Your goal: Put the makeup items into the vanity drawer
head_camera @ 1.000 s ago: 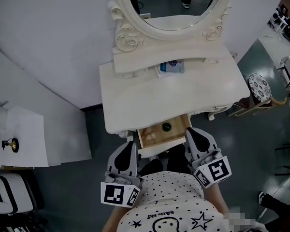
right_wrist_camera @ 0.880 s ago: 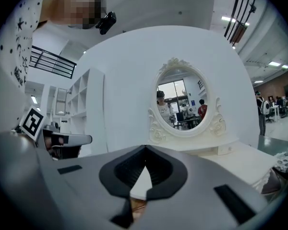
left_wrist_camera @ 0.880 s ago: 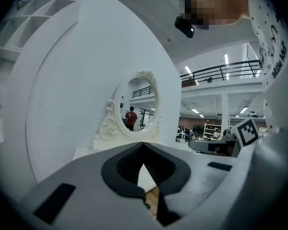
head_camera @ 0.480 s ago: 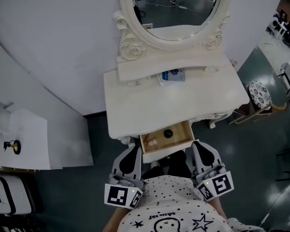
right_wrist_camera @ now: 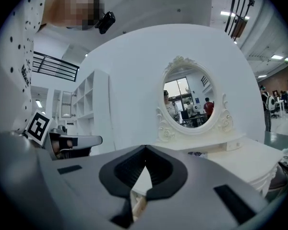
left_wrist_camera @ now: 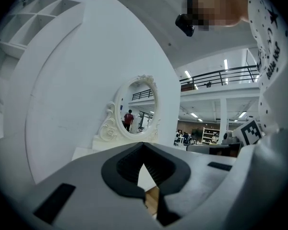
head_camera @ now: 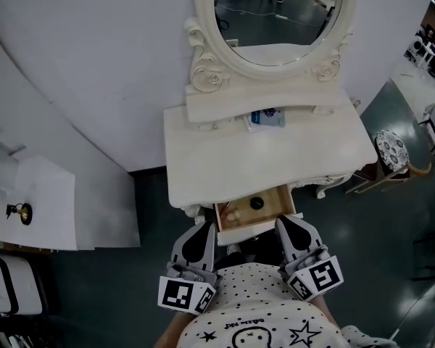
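1. Compared with a second ago, the drawer (head_camera: 275, 206) shows less of its inside, and both grippers sit closer in by its front corners (part of that shift may be the head camera moving).
2. Our left gripper (head_camera: 205, 227) has its jaws closed tip to tip with nothing between them. The right gripper (head_camera: 281, 222) is the same, and each gripper's own view confirms it.
3. Just ahead of the tips and between them, the open drawer holds a dark round item (head_camera: 257, 203) nearer the right gripper and some pale items (head_camera: 232, 211) nearer the left. Well beyond both tips, a blue-and-white packet (head_camera: 267, 118) lies on the shelf under the mirror (head_camera: 279, 13).
4. We judge the step in hand to be sliding the drawer shut. To do it well, we should:
   - press on both sides of the front panel together;
   - keep the tips level and push straight, so the drawer does not skew and bind;
   - go slowly, so the round item does not roll.
5. For writing, each gripper's cube carries only black-and-white square markers. The packet's print and the lettering on the dotted shirt are too small to read.
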Action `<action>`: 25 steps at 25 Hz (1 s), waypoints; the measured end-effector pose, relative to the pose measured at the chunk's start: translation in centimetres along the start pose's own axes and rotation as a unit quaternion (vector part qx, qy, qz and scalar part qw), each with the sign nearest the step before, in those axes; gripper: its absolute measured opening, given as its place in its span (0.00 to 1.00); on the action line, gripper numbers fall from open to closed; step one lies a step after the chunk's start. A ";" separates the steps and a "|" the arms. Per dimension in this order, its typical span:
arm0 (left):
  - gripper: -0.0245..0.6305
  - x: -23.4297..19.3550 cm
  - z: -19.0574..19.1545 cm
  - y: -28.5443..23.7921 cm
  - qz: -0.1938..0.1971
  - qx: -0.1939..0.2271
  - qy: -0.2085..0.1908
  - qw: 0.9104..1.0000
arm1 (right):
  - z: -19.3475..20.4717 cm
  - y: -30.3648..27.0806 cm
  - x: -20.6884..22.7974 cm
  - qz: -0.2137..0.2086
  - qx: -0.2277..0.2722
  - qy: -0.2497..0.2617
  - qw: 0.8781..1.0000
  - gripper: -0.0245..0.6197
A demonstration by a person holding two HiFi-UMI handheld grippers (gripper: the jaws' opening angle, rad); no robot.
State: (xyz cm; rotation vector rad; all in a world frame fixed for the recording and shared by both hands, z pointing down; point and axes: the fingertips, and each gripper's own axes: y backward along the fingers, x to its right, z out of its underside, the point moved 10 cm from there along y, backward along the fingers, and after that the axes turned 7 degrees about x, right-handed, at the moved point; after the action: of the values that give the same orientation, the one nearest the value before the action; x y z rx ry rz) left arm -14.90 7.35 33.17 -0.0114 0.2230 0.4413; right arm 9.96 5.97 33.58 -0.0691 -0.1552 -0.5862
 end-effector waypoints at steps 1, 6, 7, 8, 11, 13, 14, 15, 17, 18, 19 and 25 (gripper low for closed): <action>0.03 -0.1 0.0 0.1 -0.003 0.002 0.001 1.000 | 0.0 -0.1 0.0 -0.002 -0.001 0.003 1.000 0.05; 0.03 -0.3 0.2 0.2 -0.010 0.003 0.004 1.000 | 0.1 -0.2 0.2 -0.005 -0.004 0.006 1.000 0.05; 0.03 -0.2 0.1 0.1 -0.010 0.002 0.004 1.000 | 0.1 -0.2 0.3 -0.005 -0.005 0.005 1.000 0.05; 0.03 -0.1 0.1 0.0 -0.009 0.001 0.003 1.000 | 0.1 -0.1 0.3 -0.004 -0.006 0.004 1.000 0.05; 0.03 0.2 0.1 -0.3 -0.003 -0.003 0.000 1.000 | 0.1 0.0 0.5 -0.002 -0.008 0.001 1.000 0.05; 0.03 0.3 0.1 -0.5 -0.001 -0.004 -0.001 1.000 | 0.2 0.2 0.7 0.000 -0.007 -0.001 1.000 0.05; 0.03 0.4 0.2 -0.6 0.000 -0.005 -0.002 1.000 | 0.2 0.2 0.8 0.001 -0.007 -0.001 1.000 0.05; 0.03 0.4 0.2 -0.7 0.001 -0.005 -0.002 1.000 | 0.3 0.3 0.9 0.002 -0.007 -0.002 1.000 0.05; 0.03 0.5 0.2 -0.8 0.002 -0.007 -0.003 1.000 | 0.3 0.5 1.0 0.005 -0.007 -0.004 1.000 0.05; 0.03 0.5 0.2 -0.8 0.002 -0.007 -0.003 1.000 | 0.3 0.5 1.0 0.006 -0.007 -0.005 1.000 0.05; 0.03 0.5 0.2 -0.8 0.002 -0.007 -0.004 1.000 | 0.3 0.5 1.0 0.006 -0.007 -0.006 1.000 0.05; 0.03 0.3 -0.1 -0.6 -0.003 -0.003 -0.008 1.000 | 0.5 0.9 1.0 0.009 -0.006 -0.009 1.000 0.05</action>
State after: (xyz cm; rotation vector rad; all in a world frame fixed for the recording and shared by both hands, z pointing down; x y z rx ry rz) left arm -14.44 6.90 32.98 -0.0144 0.2067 0.4355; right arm 11.20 6.22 34.18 -0.0871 -0.1678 -0.5686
